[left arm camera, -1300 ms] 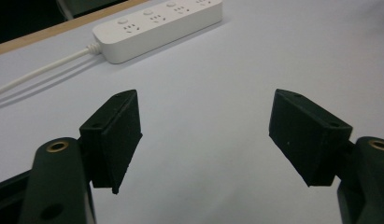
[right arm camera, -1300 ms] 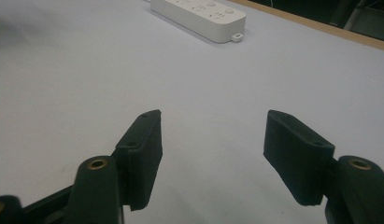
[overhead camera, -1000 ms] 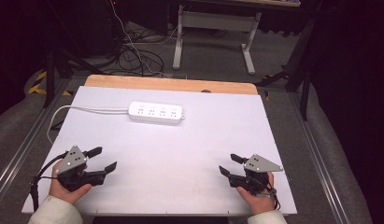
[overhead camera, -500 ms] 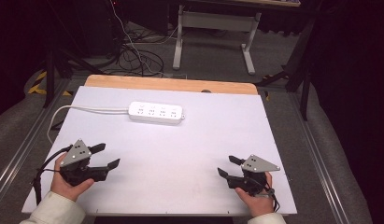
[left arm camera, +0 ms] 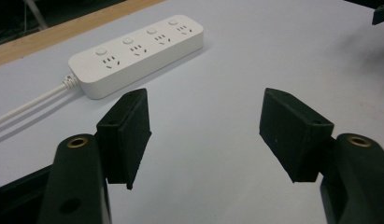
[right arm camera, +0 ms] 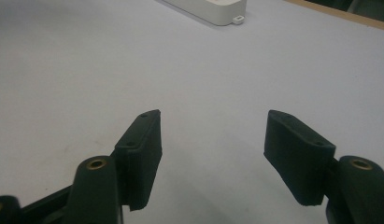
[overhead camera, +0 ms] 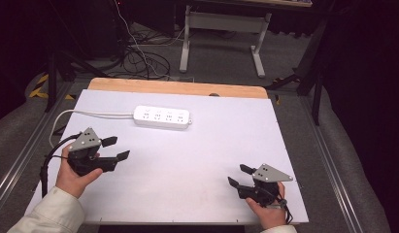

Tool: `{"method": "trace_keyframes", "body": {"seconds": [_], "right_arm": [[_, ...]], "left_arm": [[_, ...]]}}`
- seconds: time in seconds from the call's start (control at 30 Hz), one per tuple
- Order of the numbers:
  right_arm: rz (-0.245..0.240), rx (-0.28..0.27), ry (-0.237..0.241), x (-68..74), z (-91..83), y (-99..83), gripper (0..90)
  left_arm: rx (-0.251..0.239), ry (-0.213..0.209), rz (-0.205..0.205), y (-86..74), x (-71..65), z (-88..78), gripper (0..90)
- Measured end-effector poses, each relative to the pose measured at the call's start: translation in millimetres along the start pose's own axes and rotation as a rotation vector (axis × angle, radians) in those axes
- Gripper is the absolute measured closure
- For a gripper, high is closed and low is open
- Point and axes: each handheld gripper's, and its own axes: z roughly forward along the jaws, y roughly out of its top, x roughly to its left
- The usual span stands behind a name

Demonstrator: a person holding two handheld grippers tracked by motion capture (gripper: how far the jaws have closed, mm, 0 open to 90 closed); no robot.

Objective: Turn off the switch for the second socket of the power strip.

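White and flat, the bench (overhead camera: 197,160) has a wooden strip along its far edge, and dark floor with cables lies behind it.

On the bench, near the far edge and a bit to the left, lies a white power strip (overhead camera: 162,117). It lies flat with its four sockets and four round buttons facing up. Its white cord (overhead camera: 85,114) runs off its left end and curves toward the left edge of the bench.

Closest to the power strip is the left gripper (overhead camera: 116,148). A hand (overhead camera: 74,174) holds it up above the bench. It points toward the power strip but does not touch it. Its jaws have just been closing a little. They are apart, with nothing between them. In the left gripper view, the power strip sits past the jaws, up and to the left.

Far from the power strip, near the front right corner of the bench, is the right gripper (overhead camera: 240,175). It is held low over the bench. Its jaws are wide apart, with nothing between them. In the right gripper view, one end of the power strip peeks in at the top.
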Motion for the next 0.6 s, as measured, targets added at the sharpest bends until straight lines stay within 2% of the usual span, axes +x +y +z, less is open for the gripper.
{"method": "trace_keyframes", "body": {"seconds": [0.13, 0.3, 0.4, 0.43, 0.5, 0.6], "right_arm": [[0.002, 0.003, -0.003, -0.1, -1.8, -2.0, 37.8], [0.011, -0.006, -0.01, 0.3, -7.2, -4.6, 37.8], [0.009, -0.002, -0.015, 0.8, -8.3, -5.7, 37.8], [0.013, 0.0, -0.017, 1.0, -8.9, -6.3, 37.8], [0.015, 0.001, -0.02, 1.1, -9.3, -6.3, 37.8], [0.017, 0.0, -0.018, 0.4, -9.1, -6.6, 37.7]], "left_arm": [[0.045, -0.027, -0.018, 7.3, 4.4, 7.2, 36.2], [0.036, -0.01, 0.011, 16.6, 5.5, 11.8, 37.7], [0.034, -0.011, 0.004, 23.3, 7.4, 14.4, 38.7], [0.036, -0.025, -0.014, 27.0, 9.3, 17.7, 39.2], [0.038, -0.023, -0.012, 29.0, 10.5, 18.9, 40.9], [0.051, 0.01, 0.013, 34.4, 13.7, 23.8, 52.6]]}}
